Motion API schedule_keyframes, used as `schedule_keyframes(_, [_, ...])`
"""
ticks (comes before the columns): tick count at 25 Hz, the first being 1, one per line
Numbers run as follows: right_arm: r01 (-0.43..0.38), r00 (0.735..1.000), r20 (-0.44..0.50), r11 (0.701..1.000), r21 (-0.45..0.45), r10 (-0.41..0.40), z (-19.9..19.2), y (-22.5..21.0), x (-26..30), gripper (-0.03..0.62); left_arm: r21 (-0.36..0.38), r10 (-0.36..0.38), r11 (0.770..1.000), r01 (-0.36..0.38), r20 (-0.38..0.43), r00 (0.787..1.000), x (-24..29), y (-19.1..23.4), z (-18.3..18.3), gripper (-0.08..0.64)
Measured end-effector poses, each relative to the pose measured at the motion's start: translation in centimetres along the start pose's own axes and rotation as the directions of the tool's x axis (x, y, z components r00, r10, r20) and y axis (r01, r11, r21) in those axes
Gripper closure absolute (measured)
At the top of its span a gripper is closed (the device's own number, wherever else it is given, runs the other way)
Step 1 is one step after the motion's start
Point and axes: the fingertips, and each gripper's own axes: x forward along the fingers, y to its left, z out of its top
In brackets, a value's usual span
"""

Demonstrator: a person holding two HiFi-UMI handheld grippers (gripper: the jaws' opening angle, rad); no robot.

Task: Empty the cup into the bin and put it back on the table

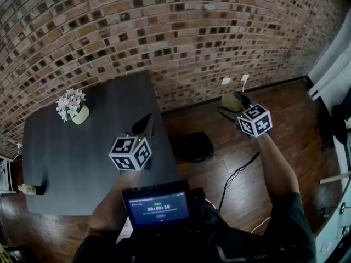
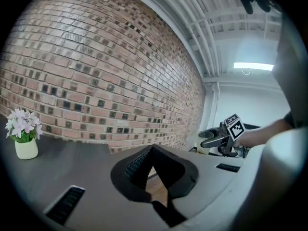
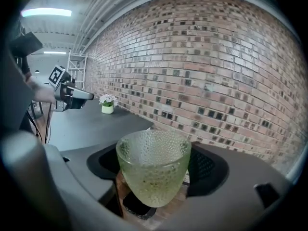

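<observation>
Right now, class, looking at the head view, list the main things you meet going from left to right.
Potted white flowers → left gripper → black bin → green glass cup

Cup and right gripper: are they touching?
Touching. The right gripper view shows the right gripper with its jaws pressed against both sides of the cup.
</observation>
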Motion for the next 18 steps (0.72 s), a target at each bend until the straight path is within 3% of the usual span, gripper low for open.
schedule_keyframes(9, [0.032, 0.993, -0.109, 0.995, -0.092, -0.042, -1.1, -1.1, 1.1, 0.195, -0.015, 0.0, 1.0, -0.001, -0.019, 1.0, 0.2, 0.6, -0.7, 0.56])
schedule_keyframes(18, [0.053, 0.969, -0.222, 0.968, -0.245, -0.109, -1.6, -2.2, 1.4, 0.195, -0.022, -0.009, 1.0, 0.009, -0.01, 1.0, -0.2, 1.2, -0.7, 0.56])
